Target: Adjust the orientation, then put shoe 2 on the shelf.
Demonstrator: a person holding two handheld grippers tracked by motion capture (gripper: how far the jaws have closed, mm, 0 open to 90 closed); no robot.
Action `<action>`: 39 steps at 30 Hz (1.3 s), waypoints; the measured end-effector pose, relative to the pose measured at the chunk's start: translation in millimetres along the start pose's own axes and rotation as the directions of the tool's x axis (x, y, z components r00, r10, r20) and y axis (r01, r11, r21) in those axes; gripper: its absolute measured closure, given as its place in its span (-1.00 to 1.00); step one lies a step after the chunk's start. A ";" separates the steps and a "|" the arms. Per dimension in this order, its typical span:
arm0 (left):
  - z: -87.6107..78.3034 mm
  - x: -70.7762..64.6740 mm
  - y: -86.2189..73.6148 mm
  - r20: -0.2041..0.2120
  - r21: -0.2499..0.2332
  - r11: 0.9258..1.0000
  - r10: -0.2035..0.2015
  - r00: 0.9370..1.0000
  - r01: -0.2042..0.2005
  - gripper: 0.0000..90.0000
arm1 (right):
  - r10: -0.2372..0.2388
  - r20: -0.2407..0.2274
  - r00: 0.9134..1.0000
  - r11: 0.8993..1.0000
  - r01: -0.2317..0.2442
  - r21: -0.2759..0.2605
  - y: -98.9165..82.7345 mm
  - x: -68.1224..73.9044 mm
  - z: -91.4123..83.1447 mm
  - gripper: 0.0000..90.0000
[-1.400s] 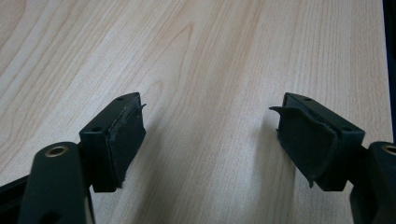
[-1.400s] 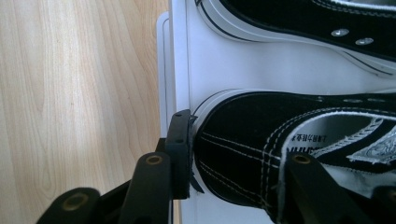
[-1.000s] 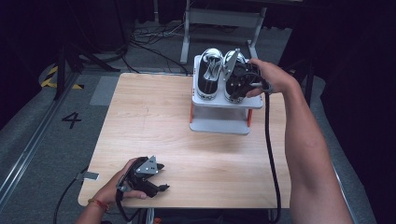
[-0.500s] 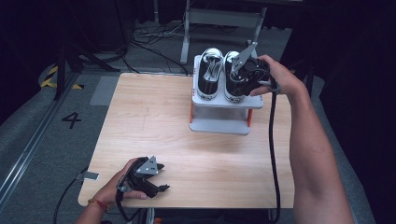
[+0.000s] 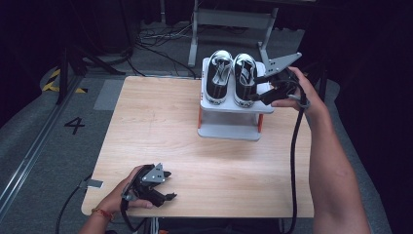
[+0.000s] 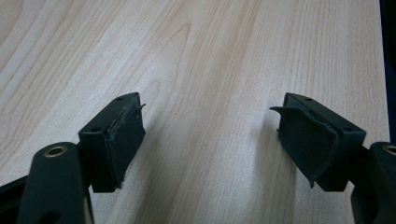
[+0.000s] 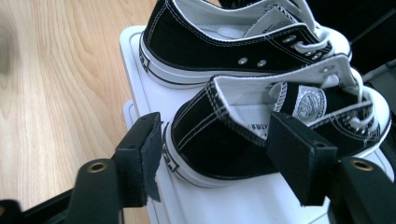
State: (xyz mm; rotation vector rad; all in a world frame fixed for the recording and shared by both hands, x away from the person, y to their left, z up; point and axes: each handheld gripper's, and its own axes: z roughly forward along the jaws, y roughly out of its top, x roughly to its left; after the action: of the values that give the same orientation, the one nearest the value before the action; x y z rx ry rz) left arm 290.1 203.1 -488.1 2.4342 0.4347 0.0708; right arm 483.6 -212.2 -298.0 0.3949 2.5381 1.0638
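Nearest me, my left gripper (image 5: 163,191) rests on the near left part of the table (image 5: 160,126), a pale wooden top with long straight grain; in the left gripper view its jaws stand released, wide apart, with bare wood between the worn, ragged black pads (image 6: 125,135); a black cable trails from it off the near edge. Farther off, at the far right of the table, stands a small white shoe rack (image 5: 229,127), smooth and flat-shelved, with orange side posts; on its top shelf sit two black canvas sneakers side by side, toes pointing away, with white rubber soles, white stitching and white laces. My right gripper (image 5: 259,95) hangs at the right end of that shelf, just beside the right sneaker (image 5: 245,78); in the right gripper view its jaws are spread, straddling that shoe's heel without pressing it; the left sneaker (image 5: 218,75) lies just beyond. Past the table I see grey floor, loose cables and a metal stand (image 5: 229,19).
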 end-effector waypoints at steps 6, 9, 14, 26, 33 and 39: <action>-1.0 -0.8 -0.6 -0.001 0.003 1.000 0.000 1.000 0.000 -0.49 | 0.061 0.077 0.995 0.996 -0.055 -0.074 -22.6 10.8 -14.0 -0.37; -1.0 -1.0 -0.8 -0.001 0.002 1.000 -0.002 1.000 0.002 -0.49 | 0.080 0.092 0.993 0.991 -0.070 -0.110 -36.7 18.0 -23.9 -0.41; -1.1 0.2 -1.0 0.006 0.000 1.000 0.002 1.000 -0.002 -0.49 | 0.121 0.142 0.982 0.986 -0.103 -0.128 -60.8 31.6 -36.1 -0.42; -1.0 -0.1 -0.9 0.003 -0.001 1.000 0.001 1.000 -0.001 -0.49 | 0.160 0.189 0.969 0.986 -0.147 -0.083 -110.4 63.3 -45.5 -0.43; -1.0 -0.1 -0.9 0.002 -0.001 1.000 0.001 1.000 -0.001 -0.49 | 0.171 0.197 0.965 0.985 -0.167 -0.037 -134.3 79.0 -41.5 -0.43; -0.9 -0.1 -0.8 0.001 -0.001 1.000 -0.001 1.000 0.001 -0.49 | 0.191 0.195 0.962 0.982 -0.190 -0.024 -152.4 91.4 -39.2 -0.44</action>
State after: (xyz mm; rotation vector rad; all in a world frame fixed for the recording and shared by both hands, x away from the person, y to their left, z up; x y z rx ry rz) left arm 289.7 204.1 -487.9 2.4327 0.4358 0.0690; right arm 367.3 -304.7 -403.0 0.7187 2.3577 1.0412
